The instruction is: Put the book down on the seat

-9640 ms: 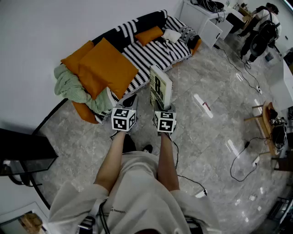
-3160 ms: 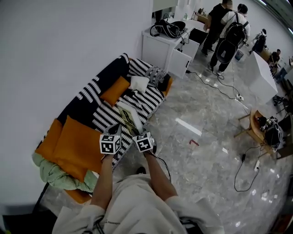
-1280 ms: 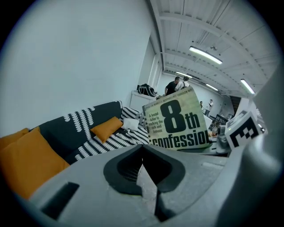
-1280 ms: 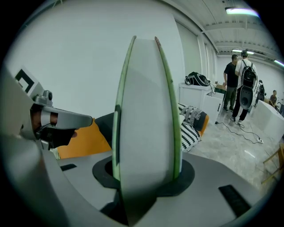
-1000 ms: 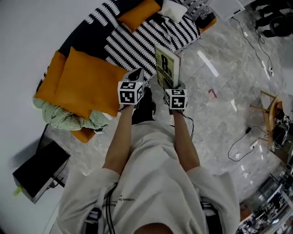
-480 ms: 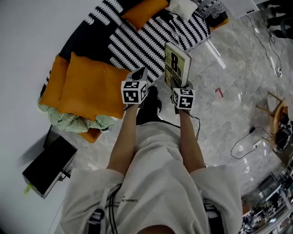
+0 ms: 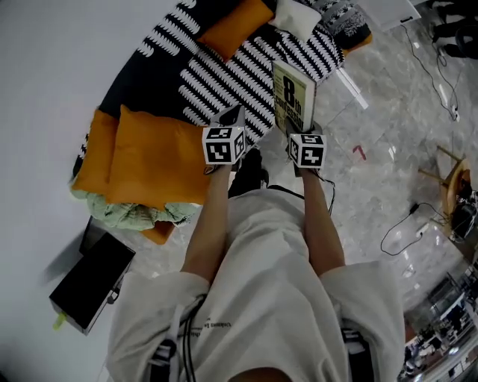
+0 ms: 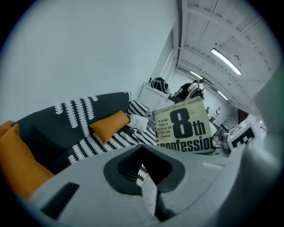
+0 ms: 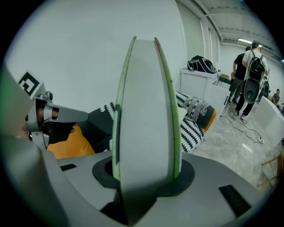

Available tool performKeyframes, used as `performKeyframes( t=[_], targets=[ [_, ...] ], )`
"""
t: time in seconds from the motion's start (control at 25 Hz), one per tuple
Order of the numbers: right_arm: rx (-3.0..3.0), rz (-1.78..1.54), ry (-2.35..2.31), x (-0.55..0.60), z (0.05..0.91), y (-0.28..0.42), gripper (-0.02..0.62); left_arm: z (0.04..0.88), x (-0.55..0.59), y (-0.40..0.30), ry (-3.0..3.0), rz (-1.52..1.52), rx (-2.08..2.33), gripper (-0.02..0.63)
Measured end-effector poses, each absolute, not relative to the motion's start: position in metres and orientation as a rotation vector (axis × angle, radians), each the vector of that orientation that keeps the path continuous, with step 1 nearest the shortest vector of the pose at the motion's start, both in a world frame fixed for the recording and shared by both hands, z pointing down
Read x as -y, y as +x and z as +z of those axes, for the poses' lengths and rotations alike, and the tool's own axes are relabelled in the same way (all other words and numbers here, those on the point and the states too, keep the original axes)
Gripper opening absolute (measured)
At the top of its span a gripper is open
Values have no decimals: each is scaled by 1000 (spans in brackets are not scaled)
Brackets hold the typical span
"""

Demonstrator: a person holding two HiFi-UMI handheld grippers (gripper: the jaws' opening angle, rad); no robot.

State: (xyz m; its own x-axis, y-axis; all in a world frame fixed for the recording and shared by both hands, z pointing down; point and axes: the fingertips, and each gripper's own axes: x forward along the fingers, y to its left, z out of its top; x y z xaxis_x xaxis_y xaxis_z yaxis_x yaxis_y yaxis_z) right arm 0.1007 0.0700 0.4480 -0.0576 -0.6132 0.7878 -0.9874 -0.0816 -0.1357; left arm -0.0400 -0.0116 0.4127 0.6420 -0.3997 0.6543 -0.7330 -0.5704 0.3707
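Note:
The book (image 7: 293, 97), its cover reading "8th confession", stands upright in my right gripper (image 7: 297, 133), whose jaws are shut on its lower edge. In the right gripper view its white page block (image 9: 146, 115) fills the space between the jaws of that gripper (image 9: 144, 177). The left gripper view shows its cover (image 8: 186, 128) to the right. My left gripper (image 7: 230, 118) hangs beside it, shut and holding nothing, over the front edge of the striped sofa seat (image 7: 224, 74). Only a thin slit shows between its jaws (image 8: 147, 190).
Two orange cushions (image 7: 153, 160) (image 7: 239, 26), a green blanket (image 7: 131, 213) and a white pillow (image 7: 299, 19) lie on the sofa. A black case (image 7: 93, 280) sits on the floor at left. Cables (image 7: 403, 231) run over the marble floor at right. People stand far off (image 9: 248, 75).
Both grippers have shifted a little right and up in the picture, toward the sofa's striped seat. The book stays upright in the right gripper.

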Motion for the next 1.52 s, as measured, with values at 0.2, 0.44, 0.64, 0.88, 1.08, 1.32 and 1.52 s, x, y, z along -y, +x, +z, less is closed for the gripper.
performKeyframes(
  t=[0.2,0.44,0.64,0.88,1.08,1.32,1.52],
  targets=[
    [1691,996,1771,-47,447,108,160,419,34,-37,2225,678,855,9],
    [1692,977,1773,-22,443,104,160,418,57,-33,2240,685,830,9],
    [1698,932,1790,-7,437,107,160,419,69,-31,2244,680,823,9],
    [1687,929,1750,3,445,114,160,427,80,-30,2212,691,841,9],
    [1720,898,1682,25,449,118,160,438,94,-25,2176,683,875,9],
    [1714,926,1663,49,463,132,160,456,108,-20,2101,694,930,9],
    [1722,955,1602,59,488,144,160,485,110,-9,2044,728,945,9]
  ],
)
